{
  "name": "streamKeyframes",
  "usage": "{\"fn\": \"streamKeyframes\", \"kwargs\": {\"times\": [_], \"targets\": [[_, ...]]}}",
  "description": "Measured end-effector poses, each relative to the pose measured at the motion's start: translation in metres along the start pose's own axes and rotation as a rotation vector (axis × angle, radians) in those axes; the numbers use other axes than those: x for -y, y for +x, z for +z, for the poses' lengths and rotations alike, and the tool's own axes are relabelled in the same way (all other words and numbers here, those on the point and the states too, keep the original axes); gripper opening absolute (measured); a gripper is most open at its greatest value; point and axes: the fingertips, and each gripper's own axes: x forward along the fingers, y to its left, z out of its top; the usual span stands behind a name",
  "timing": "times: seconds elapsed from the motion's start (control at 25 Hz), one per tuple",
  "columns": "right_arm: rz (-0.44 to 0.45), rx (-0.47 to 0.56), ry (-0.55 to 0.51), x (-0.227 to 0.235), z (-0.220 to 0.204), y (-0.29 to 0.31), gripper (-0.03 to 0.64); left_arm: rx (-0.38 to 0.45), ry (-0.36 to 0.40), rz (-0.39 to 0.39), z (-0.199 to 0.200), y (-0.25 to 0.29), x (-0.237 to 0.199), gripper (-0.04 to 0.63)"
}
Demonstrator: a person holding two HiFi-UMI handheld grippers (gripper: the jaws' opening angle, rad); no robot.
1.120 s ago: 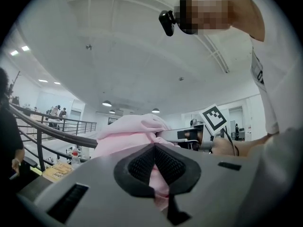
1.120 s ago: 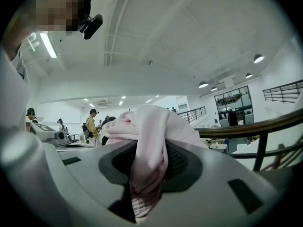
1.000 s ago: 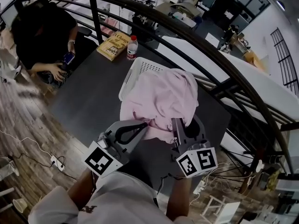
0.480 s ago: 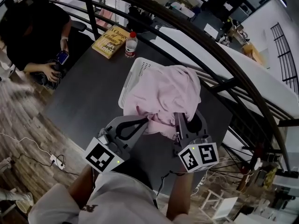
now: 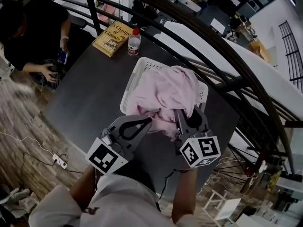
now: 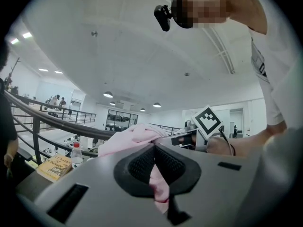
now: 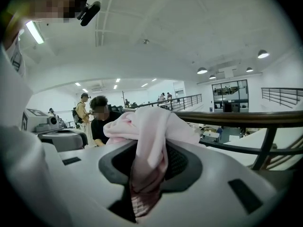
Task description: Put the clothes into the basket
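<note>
Pink cloth [image 5: 163, 96] is pinched by my left gripper [image 5: 148, 121] and my right gripper [image 5: 182, 115] alike, and most of it sits over the basket [image 5: 135, 77] just ahead.

Bright, even indoor light falls from ceiling lamps [image 6: 108, 94] far beyond the left gripper [image 6: 153, 150] and a strip light [image 7: 34, 32] up left of the right gripper [image 7: 150, 150]. The ceiling [image 6: 142, 46] glares pale. Both gripper views bulge, with black corners; cloth [image 7: 147, 126] at the jaws is sharp, nearer casing [image 7: 227, 183] soft. The head view is dimmer, its railing [image 5: 208, 39] bowed, shadows faint.
</note>
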Motion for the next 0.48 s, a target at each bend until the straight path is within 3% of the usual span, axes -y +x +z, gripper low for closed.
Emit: {"fn": "streamKeyframes", "kwargs": {"times": [0.48], "targets": [[0.103, -0.171, -0.054, 0.013, -0.034, 0.053, 0.13, -0.02, -0.02, 0.008, -0.012, 0.016, -0.017, 0.003]]}}
